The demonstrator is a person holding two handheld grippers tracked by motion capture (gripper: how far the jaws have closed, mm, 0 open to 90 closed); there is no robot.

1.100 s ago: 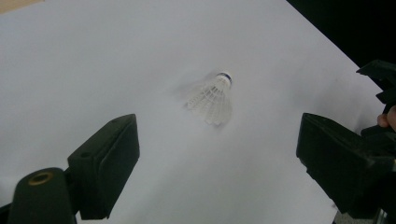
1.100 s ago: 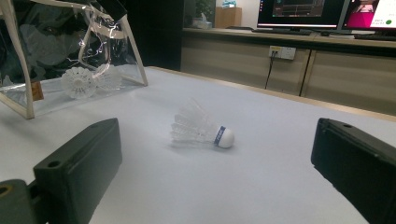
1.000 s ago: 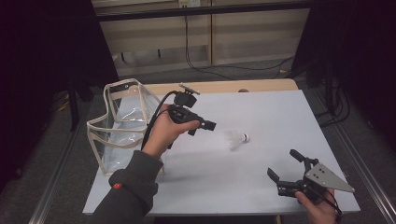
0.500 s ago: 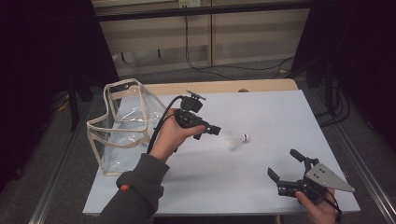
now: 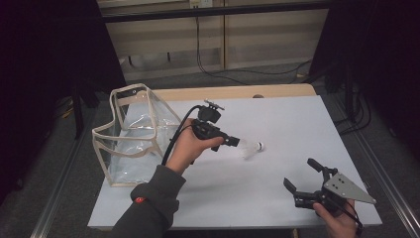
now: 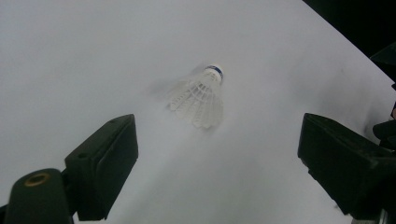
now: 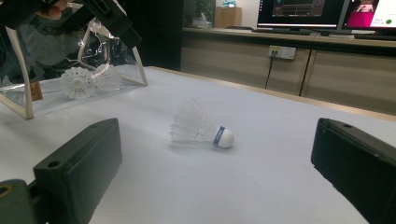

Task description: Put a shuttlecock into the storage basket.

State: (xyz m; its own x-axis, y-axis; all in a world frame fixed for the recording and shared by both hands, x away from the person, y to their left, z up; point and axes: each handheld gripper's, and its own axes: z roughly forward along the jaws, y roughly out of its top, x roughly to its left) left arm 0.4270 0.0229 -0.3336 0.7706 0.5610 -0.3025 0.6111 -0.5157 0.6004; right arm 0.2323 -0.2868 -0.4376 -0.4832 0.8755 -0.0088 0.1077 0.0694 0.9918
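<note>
- At table centre, lying sideways: shuttlecock (image 5: 251,148), probably very light, with fragile feathers.
- Just left, hovering wide open, gripping nothing: left gripper (image 5: 235,142).
- Likely best gripping the firmer cork nose.
- Near right, idling open, empty: right gripper (image 5: 304,180).

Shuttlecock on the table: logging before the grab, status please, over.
Left gripper open, just short of the shuttlecock. Right gripper open, near table edge. Shuttlecock lies on its side, untouched. Path clear; clear bag sits behind.
</note>
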